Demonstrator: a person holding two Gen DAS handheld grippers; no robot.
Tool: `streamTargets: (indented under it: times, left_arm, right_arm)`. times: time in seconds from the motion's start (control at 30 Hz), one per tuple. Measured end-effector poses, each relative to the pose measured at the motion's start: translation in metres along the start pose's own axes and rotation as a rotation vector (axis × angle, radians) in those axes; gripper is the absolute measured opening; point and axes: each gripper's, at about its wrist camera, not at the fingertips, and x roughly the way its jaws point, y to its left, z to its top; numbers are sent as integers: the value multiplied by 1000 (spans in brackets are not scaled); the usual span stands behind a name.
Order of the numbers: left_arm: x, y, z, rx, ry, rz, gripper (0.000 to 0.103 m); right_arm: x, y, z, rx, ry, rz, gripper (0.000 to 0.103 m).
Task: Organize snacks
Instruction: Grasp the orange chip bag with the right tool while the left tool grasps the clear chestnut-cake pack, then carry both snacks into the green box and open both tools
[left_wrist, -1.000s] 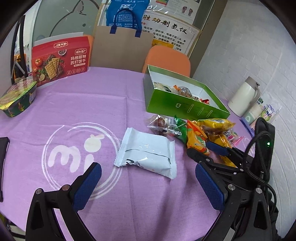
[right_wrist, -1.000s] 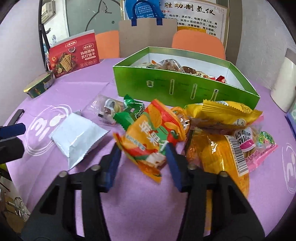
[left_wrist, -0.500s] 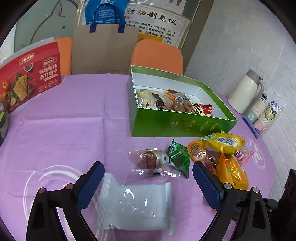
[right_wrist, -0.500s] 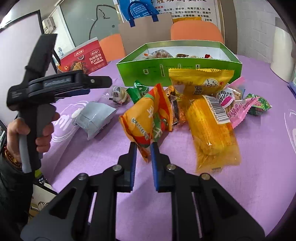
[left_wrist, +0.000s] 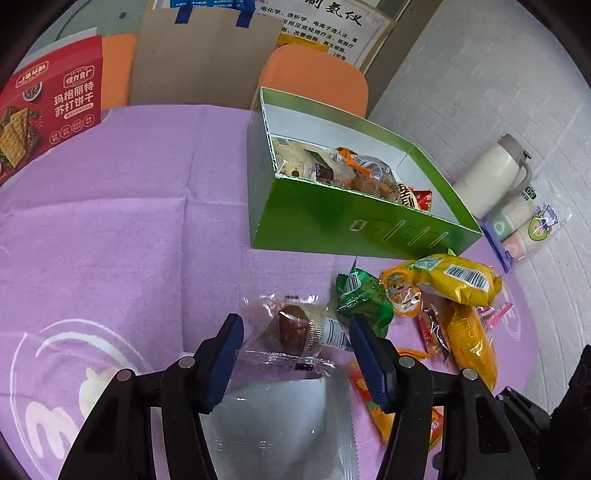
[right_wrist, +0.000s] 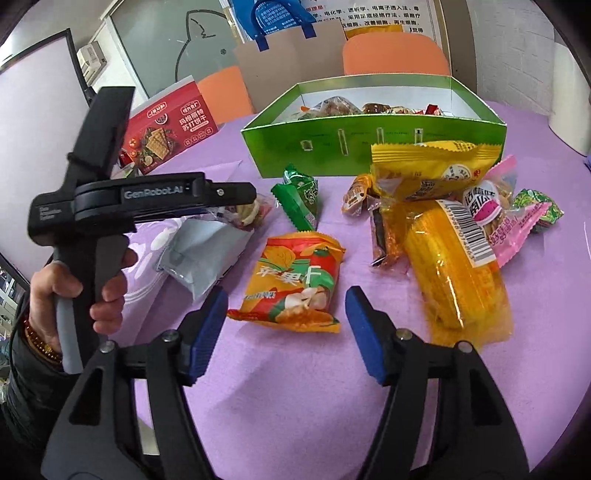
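Note:
In the left wrist view my left gripper (left_wrist: 297, 354) straddles a clear-wrapped brown cake (left_wrist: 295, 325) lying on the purple cloth. Its jaws are closing, and the pads sit at the wrapper's edges without squeezing it. A white packet (left_wrist: 280, 424) lies under the fingers. In the right wrist view my right gripper (right_wrist: 286, 314) is opening. An orange-red apple chip packet (right_wrist: 295, 280) lies flat on the cloth between its pads, untouched. The green box (right_wrist: 369, 147) stands behind, with several snacks inside. Beside it lie a green packet (right_wrist: 301, 199), yellow packs (right_wrist: 424, 166) and wrapped corn (right_wrist: 454, 280).
A red cracker box (left_wrist: 48, 118) stands at the far left. A white thermos (left_wrist: 491, 177) and a sleeve of paper cups (left_wrist: 524, 229) sit at the right edge. A paper bag (left_wrist: 207, 55) and orange chairs (left_wrist: 314, 74) are behind the table. A hand (right_wrist: 74, 295) holds the left gripper.
My left gripper moved forward past the white packet to the clear-wrapped cake, and its jaws narrowed. My right gripper let go of the apple chip packet and spread its jaws.

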Motion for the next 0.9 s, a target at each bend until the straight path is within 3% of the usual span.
streamTargets:
  times: [0.33,0.53,0.6,0.7,0.9]
  left_arm:
    - [-1,-1,3,0,9,1,64]
    - [10,3,-1,3,36,-12,64]
    - [11,2,-2,15,33,-5,63]
    - [9,2,-3,11,21,1,59]
    - [-14,-2,-3,16,-35,-5,54]
  right_arm:
    - [21,3,-3,2,17,-42,67]
    - [22,5,-5,-34,7,-61,57]
    - [19,4,-7,-42,-10,-61,41]
    - [14,0,-7,-22,-22,-48,34]
    - [-9,4,-7,-41,-69,-33,32]
